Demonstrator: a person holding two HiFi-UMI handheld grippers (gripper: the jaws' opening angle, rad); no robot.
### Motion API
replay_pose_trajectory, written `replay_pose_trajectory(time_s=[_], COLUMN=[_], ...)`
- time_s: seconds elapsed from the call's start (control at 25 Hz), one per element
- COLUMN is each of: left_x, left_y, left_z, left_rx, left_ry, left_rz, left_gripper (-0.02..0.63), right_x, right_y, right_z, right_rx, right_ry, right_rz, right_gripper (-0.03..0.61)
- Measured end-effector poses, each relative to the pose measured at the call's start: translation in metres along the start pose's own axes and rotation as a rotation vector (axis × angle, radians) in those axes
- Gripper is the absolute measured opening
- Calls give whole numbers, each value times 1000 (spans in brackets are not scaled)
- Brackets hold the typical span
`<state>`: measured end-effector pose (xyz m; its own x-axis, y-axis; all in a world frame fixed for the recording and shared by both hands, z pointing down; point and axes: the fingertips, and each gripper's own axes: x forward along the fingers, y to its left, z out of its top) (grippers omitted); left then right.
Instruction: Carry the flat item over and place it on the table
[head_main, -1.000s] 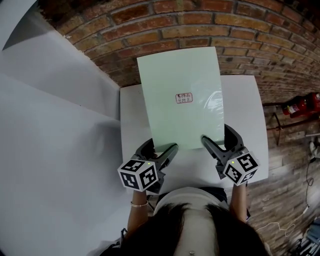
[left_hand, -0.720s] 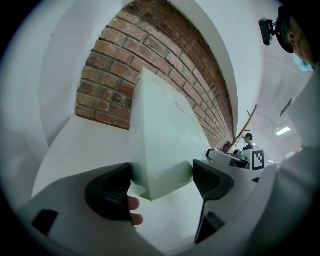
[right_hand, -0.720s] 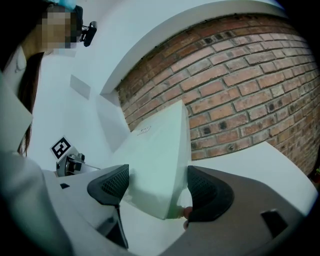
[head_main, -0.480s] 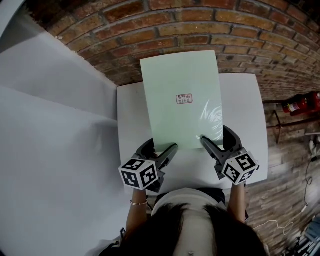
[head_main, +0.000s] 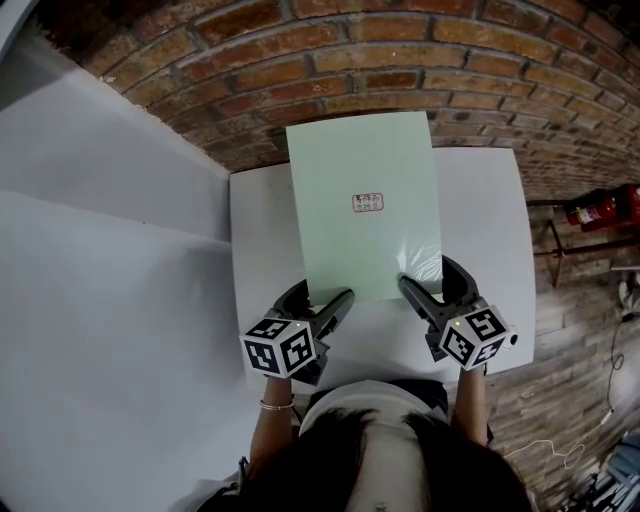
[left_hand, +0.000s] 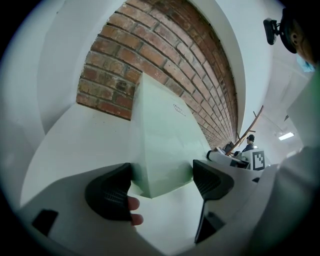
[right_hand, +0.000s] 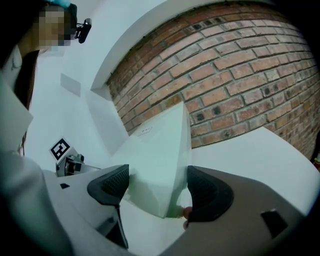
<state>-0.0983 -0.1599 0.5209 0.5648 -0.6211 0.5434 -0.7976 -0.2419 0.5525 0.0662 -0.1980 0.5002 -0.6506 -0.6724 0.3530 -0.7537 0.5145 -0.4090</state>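
The flat item is a pale green sheet (head_main: 365, 200) with a small label at its middle, held above a white table (head_main: 485, 210). Its far edge reaches past the table toward the brick wall. My left gripper (head_main: 322, 297) is shut on the sheet's near left corner, and my right gripper (head_main: 425, 275) is shut on its near right corner. In the left gripper view the sheet (left_hand: 165, 145) fills the gap between the jaws of that gripper (left_hand: 162, 182). In the right gripper view the sheet (right_hand: 155, 155) sits the same way in the right gripper (right_hand: 157, 185).
A curved brick wall (head_main: 400, 60) stands just behind the table. White panels (head_main: 100, 250) run along the left. To the right are a wooden floor (head_main: 570, 350) and a red fire extinguisher (head_main: 600, 210). The other gripper's marker cube (left_hand: 260, 160) shows in the left gripper view.
The sheet has turned slightly to square up with the table and its far edge has come down in the view. Both grippers kept their hold and shifted a little with it.
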Motion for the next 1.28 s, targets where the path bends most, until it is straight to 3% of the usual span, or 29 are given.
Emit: replay_pose_trajectory(time_s=[1.28], left_x=[36], left_y=[25], left_z=[-28], left_rx=[-99], left_ry=[91], left_rz=[26], left_gripper=[396], right_x=[23], right_y=[-32], right_z=[-40], right_rx=[81], right_ry=[103], right_rz=[-30], right_gripper=[370])
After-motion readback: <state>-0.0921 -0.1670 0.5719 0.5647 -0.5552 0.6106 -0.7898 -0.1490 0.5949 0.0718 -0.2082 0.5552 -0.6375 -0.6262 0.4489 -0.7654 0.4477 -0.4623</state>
